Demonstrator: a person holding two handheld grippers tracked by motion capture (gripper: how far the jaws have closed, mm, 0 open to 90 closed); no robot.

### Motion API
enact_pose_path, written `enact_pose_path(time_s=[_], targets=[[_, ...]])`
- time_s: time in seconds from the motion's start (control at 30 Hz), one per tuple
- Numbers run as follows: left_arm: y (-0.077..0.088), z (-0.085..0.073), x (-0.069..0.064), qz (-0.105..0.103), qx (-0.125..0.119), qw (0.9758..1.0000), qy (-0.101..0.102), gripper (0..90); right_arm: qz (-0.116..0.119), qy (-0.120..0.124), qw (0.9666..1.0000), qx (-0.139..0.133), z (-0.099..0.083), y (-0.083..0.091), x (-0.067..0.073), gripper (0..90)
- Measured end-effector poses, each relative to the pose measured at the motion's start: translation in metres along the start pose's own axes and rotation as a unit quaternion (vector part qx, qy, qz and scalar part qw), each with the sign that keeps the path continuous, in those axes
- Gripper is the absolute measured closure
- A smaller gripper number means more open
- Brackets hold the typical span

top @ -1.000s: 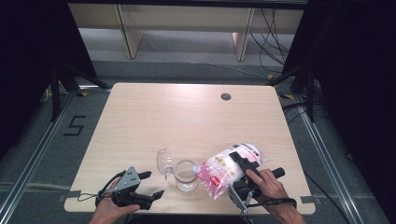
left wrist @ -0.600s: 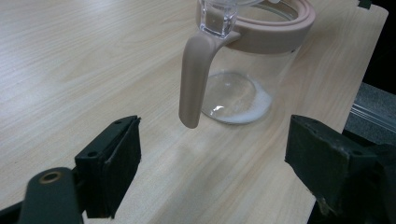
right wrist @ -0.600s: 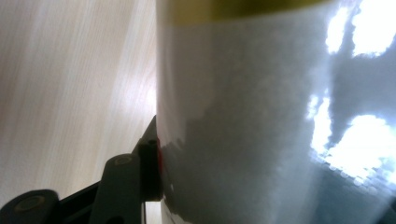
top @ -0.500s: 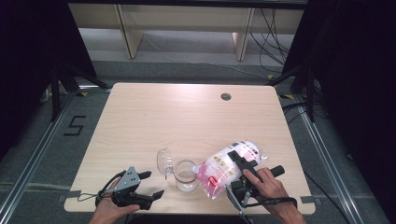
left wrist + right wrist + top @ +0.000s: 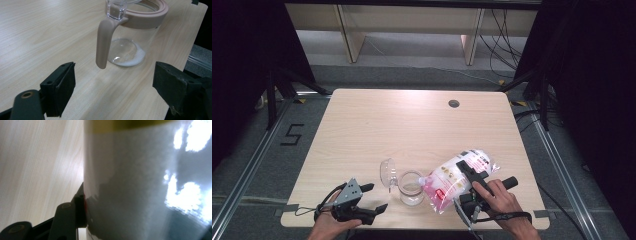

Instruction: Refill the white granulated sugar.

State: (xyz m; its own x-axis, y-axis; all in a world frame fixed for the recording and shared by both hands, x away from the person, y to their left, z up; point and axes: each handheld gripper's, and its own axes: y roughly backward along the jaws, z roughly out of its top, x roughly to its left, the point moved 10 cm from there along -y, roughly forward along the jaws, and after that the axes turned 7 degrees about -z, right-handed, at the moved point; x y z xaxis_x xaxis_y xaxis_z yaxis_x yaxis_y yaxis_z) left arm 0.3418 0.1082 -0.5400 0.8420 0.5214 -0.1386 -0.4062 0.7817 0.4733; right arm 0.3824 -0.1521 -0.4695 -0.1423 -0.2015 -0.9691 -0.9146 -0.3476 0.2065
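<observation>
On the grey floor left of the light wood-grain table (image 5: 412, 125) a black "5" (image 5: 292, 135) is marked; the print on the clear plastic bag of white powder with pink and white label (image 5: 457, 177) is too small to read. The left gripper (image 5: 374, 197) rests at the near edge, fingers wide apart and empty, facing the clear glass jar with a beige rim and handle (image 5: 130, 37). The right gripper (image 5: 472, 172) has its fingers clamped on the bag, tilted with its corner over the jar; nothing has shifted since a second ago.
</observation>
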Motion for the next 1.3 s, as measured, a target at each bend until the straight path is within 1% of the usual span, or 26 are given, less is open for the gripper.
enact_pose_path(time_s=[0.03,0.07,0.1,0.17,0.2,0.23,0.27,0.3,0.37,0.4,0.43,0.47,0.5,0.6,0.67,0.7,0.87,0.93,0.97,1.03,1.07,1.13,1.2,1.23,1.27,1.3], targets=[[0.0,0.0,0.0,0.0,0.0,1.0,0.0,17.9,-0.01,-0.005,0.9999,-0.004,0.001,-0.001,0.0,49.1],[0.0,0.0,0.0,0.0,0.0,1.0,0.0,17.9,-0.01,-0.005,0.9999,-0.004,0.001,-0.001,0.0,49.1],[0.0,0.0,0.0,0.0,0.0,1.0,0.0,17.9,0.002,-0.02,0.9997,0.012,-0.002,0.001,0.004,49.1],[0.0,0.0,0.0,0.0,0.0,1.0,0.0,17.9,-0.002,0.008,1.0,0.002,0.0,0.0,-0.001,49.1],[0.0,0.0,0.0,0.0,0.0,1.0,0.0,17.9,-0.002,0.008,1.0,0.002,0.0,0.0,-0.001,49.1],[0.0,0.0,0.0,0.0,0.0,1.0,0.001,17.9,-0.007,0.018,0.9998,-0.007,0.002,-0.001,-0.003,49.1],[0.0,0.0,0.0,0.0,0.0,1.0,0.001,17.9,-0.007,0.018,0.9998,-0.007,0.002,-0.001,-0.003,49.1],[0.0,0.0,0.0,0.0,0.0,1.0,0.001,17.9,0.0,0.003,1.0,0.007,0.0,0.0,0.001,49.2],[0.0,0.0,0.0,0.0,0.0,1.0,0.001,17.9,0.005,0.004,0.9999,0.015,-0.001,0.002,0.002,49.2],[0.0,0.0,0.0,0.0,0.0,1.0,0.0,17.9,0.003,0.008,0.9999,0.011,0.0,0.001,0.001,49.2],[0.0,0.0,0.0,0.0,0.0,1.0,0.0,17.9,-0.005,0.022,0.9997,-0.005,0.004,-0.001,-0.003,49.2],[0.0,0.0,0.0,0.0,-0.001,1.0,0.0,17.9,-0.006,0.026,0.9996,-0.008,0.004,-0.001,-0.003,49.3],[0.0,0.0,0.0,0.0,0.0,1.0,0.0,17.9,-0.007,0.012,0.9999,0.001,0.003,-0.001,-0.001,49.3],[0.0,0.0,0.0,0.0,0.0,1.0,0.0,17.9,-0.009,0.016,0.9998,-0.001,0.003,-0.001,-0.003,49.3],[0.0,0.0,0.0,0.0,0.0,1.0,0.0,17.9,-0.008,0.005,0.9999,0.007,0.001,0.001,-0.002,49.4],[0.0,0.0,0.0,0.0,0.0,1.0,0.0,17.9,-0.011,0.018,0.9998,0.007,0.0,0.001,-0.004,49.4],[0.0,0.0,0.0,0.0,-0.001,1.0,0.0,17.9,-0.008,0.028,0.9996,0.008,0.001,0.001,-0.004,49.5],[0.0,0.0,0.0,0.0,0.0,1.0,0.0,17.9,-0.014,0.041,0.9991,0.003,0.002,0.001,-0.006,49.5],[0.0,0.0,0.0,0.0,0.0,1.0,0.0,17.9,-0.014,0.033,0.9993,0.008,0.002,0.001,-0.005,49.6],[0.0,0.0,0.0,0.0,0.0,1.0,0.0,17.9,-0.007,0.032,0.9994,0.015,0.001,0.002,-0.004,49.6],[0.0,0.0,0.0,0.003,0.001,1.0,0.0,17.9,-0.012,0.049,0.9987,0.007,0.003,0.001,-0.007,49.7],[0.0,0.0,0.0,0.001,0.001,1.0,0.0,17.9,-0.015,0.041,0.999,0.005,0.003,0.001,-0.006,49.6],[0.0,0.0,0.0,0.0,0.0,1.0,0.001,17.9,-0.021,0.056,0.9982,0.002,0.005,0.0,-0.01,49.7],[0.0,0.0,0.0,0.0,0.0,1.0,0.0,17.9,-0.019,0.046,0.9988,0.004,0.004,0.0,-0.008,49.8],[0.0,0.0,0.0,0.0,0.0,1.0,0.0,17.9,-0.019,0.046,0.9988,0.004,0.004,0.0,-0.008,49.8],[0.0,0.0,0.0,0.0,0.0,1.0,0.001,17.9,-0.021,0.06,0.998,0.001,0.004,-0.001,-0.011,49.8]])
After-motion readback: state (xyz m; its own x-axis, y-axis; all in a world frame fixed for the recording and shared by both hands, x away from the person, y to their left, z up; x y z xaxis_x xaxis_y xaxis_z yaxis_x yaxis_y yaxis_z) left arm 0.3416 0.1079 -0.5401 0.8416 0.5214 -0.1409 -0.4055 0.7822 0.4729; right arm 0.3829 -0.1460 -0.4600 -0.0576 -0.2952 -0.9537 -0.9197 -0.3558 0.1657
